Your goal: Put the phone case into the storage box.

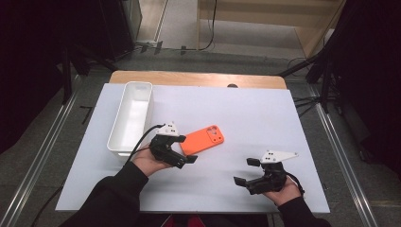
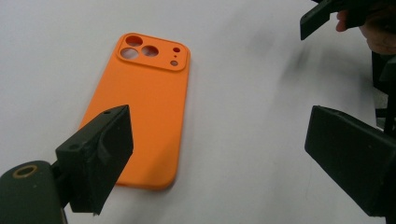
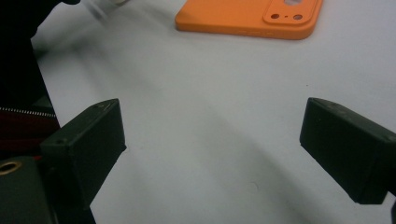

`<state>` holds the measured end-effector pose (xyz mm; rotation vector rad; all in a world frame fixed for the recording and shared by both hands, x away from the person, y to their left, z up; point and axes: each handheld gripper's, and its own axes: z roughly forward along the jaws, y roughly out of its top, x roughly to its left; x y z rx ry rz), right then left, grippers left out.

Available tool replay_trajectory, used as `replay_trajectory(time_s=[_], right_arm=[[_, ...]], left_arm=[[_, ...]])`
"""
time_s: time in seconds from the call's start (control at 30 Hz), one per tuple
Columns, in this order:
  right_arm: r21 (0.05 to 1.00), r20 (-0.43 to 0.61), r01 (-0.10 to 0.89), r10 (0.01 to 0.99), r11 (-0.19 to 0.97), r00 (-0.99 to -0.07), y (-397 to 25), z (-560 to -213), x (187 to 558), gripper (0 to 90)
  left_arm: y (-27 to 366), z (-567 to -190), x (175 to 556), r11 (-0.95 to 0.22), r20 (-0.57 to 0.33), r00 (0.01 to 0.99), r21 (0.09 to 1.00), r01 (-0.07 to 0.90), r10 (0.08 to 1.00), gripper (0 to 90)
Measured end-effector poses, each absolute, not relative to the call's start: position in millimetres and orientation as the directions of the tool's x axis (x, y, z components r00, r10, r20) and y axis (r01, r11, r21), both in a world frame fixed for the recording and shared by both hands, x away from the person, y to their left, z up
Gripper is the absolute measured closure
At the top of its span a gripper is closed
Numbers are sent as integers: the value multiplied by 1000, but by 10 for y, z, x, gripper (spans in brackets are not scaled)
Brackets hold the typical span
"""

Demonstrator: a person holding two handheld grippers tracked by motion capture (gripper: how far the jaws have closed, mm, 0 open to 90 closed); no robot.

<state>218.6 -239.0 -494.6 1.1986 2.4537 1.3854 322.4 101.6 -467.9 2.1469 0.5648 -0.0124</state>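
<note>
— Nearest us in the high view: both hand-held black two-jaw grippers. Our left gripper (image 1: pixel 185 149) has its jaws spread wide and holds nothing; our right gripper (image 1: pixel 247 171) is likewise spread and empty, well apart from the work.

— And the object?

— We log one flat orange phone case with rounded corners and a raised camera-cutout block (image 2: pixel 140 107), back face up, lying on the white tabletop (image 1: pixel 265 118). It sits mid-table, just beside the left gripper, between it and the open right side of the table. A long white rectangular plastic bin (image 1: pixel 130 118) stands to the left of it, not touching it. In the left gripper view one jaw is over the case's near corner; we cannot tell whether it touches.

— Handling?

— We judge it light, thin and probably slightly flexible, with a matte, rubbery-looking skin that should grip well. Not fragile. The trouble is that it lies flush, so there is little edge to catch.

— Hold point?

— We'd pinch across the two long edges near mid-length, or tip one long edge up first. We'd avoid the cutout end, where the wall looks thinnest.
</note>
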Motion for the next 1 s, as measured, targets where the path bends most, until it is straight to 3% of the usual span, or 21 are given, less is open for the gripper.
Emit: replay_trajectory(time_s=[1.0], right_arm=[[754, 294, 592, 659, 285, -692, -2387, -4946, 2182, 57]], left_arm=[[767, -4525, 3650, -476, -213, 900, 789, 388, 381, 79]])
